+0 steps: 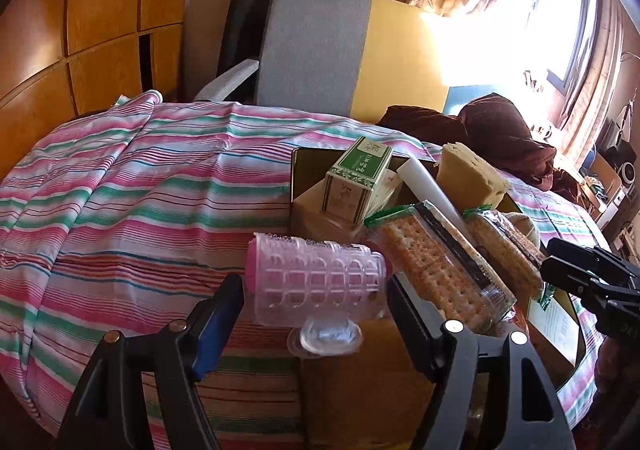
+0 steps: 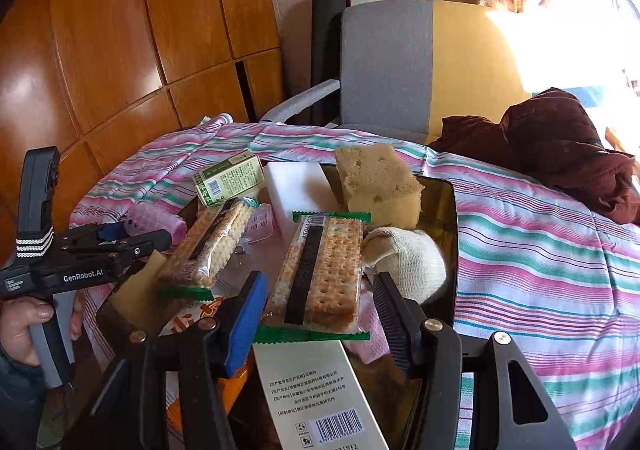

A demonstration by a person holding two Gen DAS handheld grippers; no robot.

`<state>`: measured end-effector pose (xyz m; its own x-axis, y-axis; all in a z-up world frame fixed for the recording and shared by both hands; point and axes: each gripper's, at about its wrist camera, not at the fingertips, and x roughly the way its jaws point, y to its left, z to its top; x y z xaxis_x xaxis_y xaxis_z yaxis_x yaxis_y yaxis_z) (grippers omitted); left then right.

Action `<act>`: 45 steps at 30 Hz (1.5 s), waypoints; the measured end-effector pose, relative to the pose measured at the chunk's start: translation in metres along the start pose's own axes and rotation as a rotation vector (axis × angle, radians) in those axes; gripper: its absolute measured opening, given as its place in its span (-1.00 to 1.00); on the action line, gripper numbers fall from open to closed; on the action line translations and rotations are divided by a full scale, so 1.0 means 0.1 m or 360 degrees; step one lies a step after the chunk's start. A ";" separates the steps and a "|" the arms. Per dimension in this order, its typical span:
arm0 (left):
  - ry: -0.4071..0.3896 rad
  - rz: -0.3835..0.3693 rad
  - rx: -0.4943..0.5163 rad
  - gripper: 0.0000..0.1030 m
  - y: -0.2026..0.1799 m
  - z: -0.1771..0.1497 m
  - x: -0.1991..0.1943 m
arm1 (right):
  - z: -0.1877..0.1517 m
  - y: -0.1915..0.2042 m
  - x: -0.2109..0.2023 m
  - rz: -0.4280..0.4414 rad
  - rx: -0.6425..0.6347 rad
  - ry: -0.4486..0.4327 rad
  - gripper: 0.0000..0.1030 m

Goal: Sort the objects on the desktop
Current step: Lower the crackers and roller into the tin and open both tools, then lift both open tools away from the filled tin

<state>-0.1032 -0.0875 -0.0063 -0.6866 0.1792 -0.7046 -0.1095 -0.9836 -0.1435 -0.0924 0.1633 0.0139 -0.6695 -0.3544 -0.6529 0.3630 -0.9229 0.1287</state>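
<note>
Left gripper [image 1: 316, 290] jaws clenched on pink hair roller [image 1: 316, 274], at 9 o'clock of dark tray [image 2: 444, 210]. Right gripper [image 2: 320, 310] jaws released around cracker pack [image 2: 324, 274] in tray.

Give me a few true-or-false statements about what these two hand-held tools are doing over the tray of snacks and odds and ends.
1. The left tool has the pink plastic hair roller between its fingers. True.
2. The right tool is shut tight on the yellow sponge block. False: it is open around a clear-wrapped cracker pack; the sponge lies further back.
3. A cream knitted sock ball lies beside that cracker pack. True.
4. The striped cloth is plain blue. False: it has pink, green and white stripes.
</note>
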 end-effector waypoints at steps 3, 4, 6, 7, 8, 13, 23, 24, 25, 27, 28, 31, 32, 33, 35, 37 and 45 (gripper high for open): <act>-0.0001 0.0025 0.0072 0.46 -0.05 0.03 0.04 | -0.04 -0.03 -0.03 -0.0006 0.0020 -0.0001 0.12; -0.0007 0.0022 0.0086 0.46 -0.08 0.07 0.05 | -0.06 -0.03 -0.04 -0.0010 0.0025 -0.0003 0.12; -0.0019 0.0016 0.0113 0.46 -0.13 0.14 0.05 | -0.08 -0.04 -0.07 -0.0017 0.0030 -0.0012 0.12; -0.0029 0.0006 0.0108 0.46 -0.14 0.16 0.04 | -0.09 -0.05 -0.09 -0.0018 0.0032 -0.0016 0.12; -0.0039 -0.0005 0.0103 0.46 -0.15 0.18 0.02 | -0.09 -0.05 -0.11 -0.0016 0.0035 -0.0021 0.12; -0.0059 0.0007 0.0010 0.46 -0.09 0.09 -0.09 | -0.14 -0.08 -0.17 -0.0002 0.0060 -0.0036 0.17; -0.0156 0.0138 -0.0094 0.62 -0.28 -0.28 -0.52 | -0.24 -0.01 -0.32 -0.0071 0.0097 -0.0059 0.38; -0.0166 0.0151 -0.0079 0.62 -0.33 -0.29 -0.56 | -0.25 0.01 -0.35 -0.0091 0.0090 -0.0070 0.41; -0.0176 0.0163 -0.0063 0.62 -0.39 -0.31 -0.61 | -0.25 0.04 -0.39 -0.0111 0.0083 -0.0081 0.43; -0.0207 0.0180 -0.0031 0.62 -0.50 -0.35 -0.71 | -0.26 0.08 -0.47 -0.0142 0.0075 -0.0103 0.52; -0.0218 0.0184 -0.0015 0.62 -0.55 -0.37 -0.76 | -0.27 0.10 -0.51 -0.0156 0.0073 -0.0114 0.59; -0.0248 0.0207 0.0029 0.62 -0.68 -0.45 -0.90 | -0.32 0.17 -0.63 -0.0234 0.0064 -0.0150 0.76; -0.0257 0.0209 0.0038 0.62 -0.72 -0.47 -0.95 | -0.33 0.19 -0.67 -0.0259 0.0059 -0.0161 0.79; -0.0260 0.0216 0.0045 0.62 -0.75 -0.49 -0.98 | -0.35 0.22 -0.69 -0.0285 0.0054 -0.0169 0.86; -0.0267 0.0243 0.0058 0.62 -0.81 -0.52 -1.06 | -0.38 0.26 -0.75 -0.0338 0.0044 -0.0184 0.93; -0.0274 0.0282 0.0070 0.62 -0.86 -0.55 -1.13 | -0.40 0.30 -0.79 -0.0392 0.0031 -0.0209 0.98; -0.0377 0.0448 0.0079 0.62 -0.89 -0.64 -1.34 | -0.42 0.47 -0.82 -0.0442 -0.0070 -0.0238 0.99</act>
<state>0.0444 -0.0223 0.0568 -0.8413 -0.1029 -0.5306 0.0769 -0.9945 0.0710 0.0063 0.1551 0.0421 -0.8335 -0.1112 -0.5412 0.1785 -0.9812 -0.0734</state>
